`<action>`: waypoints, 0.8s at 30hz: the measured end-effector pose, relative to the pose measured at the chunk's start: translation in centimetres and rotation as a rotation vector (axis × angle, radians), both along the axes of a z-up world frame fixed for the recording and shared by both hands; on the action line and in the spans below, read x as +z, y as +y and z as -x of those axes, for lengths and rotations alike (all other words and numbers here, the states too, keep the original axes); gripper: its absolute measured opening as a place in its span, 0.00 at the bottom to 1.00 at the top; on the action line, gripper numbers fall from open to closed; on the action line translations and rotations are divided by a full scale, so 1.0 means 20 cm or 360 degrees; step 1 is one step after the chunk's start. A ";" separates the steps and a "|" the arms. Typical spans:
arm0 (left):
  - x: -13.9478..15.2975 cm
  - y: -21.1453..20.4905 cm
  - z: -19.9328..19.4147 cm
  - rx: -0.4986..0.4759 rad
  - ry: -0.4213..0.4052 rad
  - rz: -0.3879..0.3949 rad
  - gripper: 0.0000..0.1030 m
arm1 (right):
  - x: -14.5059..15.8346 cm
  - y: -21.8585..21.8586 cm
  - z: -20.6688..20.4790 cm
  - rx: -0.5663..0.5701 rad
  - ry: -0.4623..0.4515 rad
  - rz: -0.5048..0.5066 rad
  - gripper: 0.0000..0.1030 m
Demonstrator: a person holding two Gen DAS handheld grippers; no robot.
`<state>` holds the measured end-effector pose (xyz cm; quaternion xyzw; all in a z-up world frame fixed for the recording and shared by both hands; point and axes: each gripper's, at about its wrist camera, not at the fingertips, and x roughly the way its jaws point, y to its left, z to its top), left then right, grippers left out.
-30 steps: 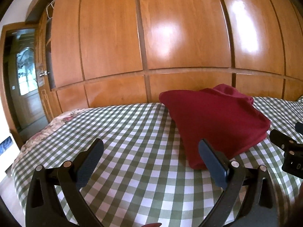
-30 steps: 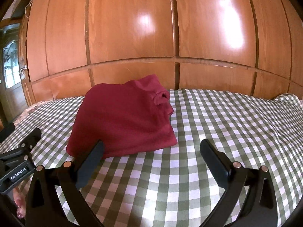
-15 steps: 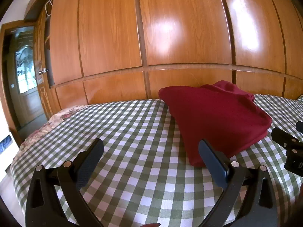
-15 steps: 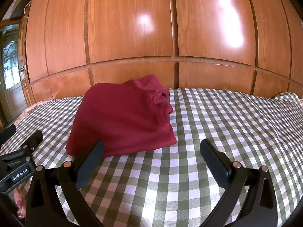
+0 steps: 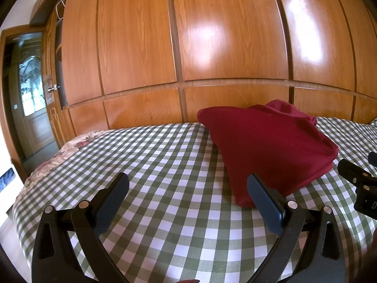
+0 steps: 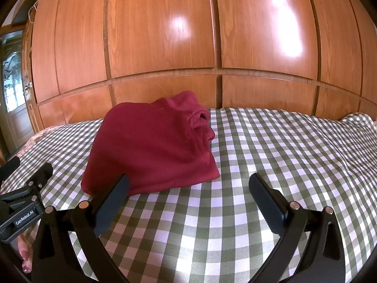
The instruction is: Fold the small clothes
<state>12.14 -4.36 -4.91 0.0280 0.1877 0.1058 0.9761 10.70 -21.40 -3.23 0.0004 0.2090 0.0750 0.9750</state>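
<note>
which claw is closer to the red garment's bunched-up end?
The right claw. The red garment has its rumpled, bunched end on that claw's side; the left claw faces the smooth folded edge. Both are open and holding nothing above the checked bedspread.
</note>
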 end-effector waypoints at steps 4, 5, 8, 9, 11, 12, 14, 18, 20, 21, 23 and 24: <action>0.00 0.00 0.00 0.0000 -0.0001 0.0000 0.96 | 0.00 0.00 0.00 0.0000 0.0006 -0.0001 0.98; 0.00 0.00 0.00 0.0000 0.0000 -0.0001 0.96 | -0.01 0.00 0.00 0.0000 0.0009 -0.0002 0.98; 0.00 0.00 0.00 0.0001 0.0002 0.0000 0.96 | -0.01 0.00 -0.01 -0.0002 0.0016 -0.0005 0.98; 0.00 0.00 0.00 -0.0001 0.0004 0.0000 0.96 | -0.01 0.00 -0.01 -0.0003 0.0018 -0.0006 0.98; 0.00 0.00 0.00 -0.0005 0.0004 0.0001 0.96 | -0.01 0.00 -0.01 -0.0003 0.0020 -0.0007 0.98; 0.00 0.00 0.00 -0.0006 0.0004 0.0001 0.96 | -0.01 0.00 -0.01 -0.0003 0.0020 -0.0007 0.98; 0.00 0.00 0.00 -0.0007 0.0006 0.0000 0.96 | -0.01 0.00 -0.01 -0.0003 0.0021 -0.0007 0.98; 0.00 0.01 0.00 -0.0007 0.0006 0.0002 0.96 | -0.01 0.00 -0.01 -0.0004 0.0024 -0.0008 0.98; 0.00 0.01 0.00 -0.0009 0.0007 0.0003 0.96 | -0.01 0.00 -0.01 -0.0004 0.0025 -0.0010 0.98; 0.00 0.01 0.00 -0.0009 0.0007 0.0003 0.96 | -0.01 0.00 -0.01 -0.0004 0.0026 -0.0009 0.98; -0.01 0.01 -0.01 -0.0012 0.0008 0.0003 0.96 | -0.01 0.00 -0.01 -0.0005 0.0030 -0.0011 0.98; -0.01 0.01 -0.01 -0.0012 0.0009 0.0004 0.96 | -0.01 0.00 -0.01 -0.0005 0.0030 -0.0012 0.98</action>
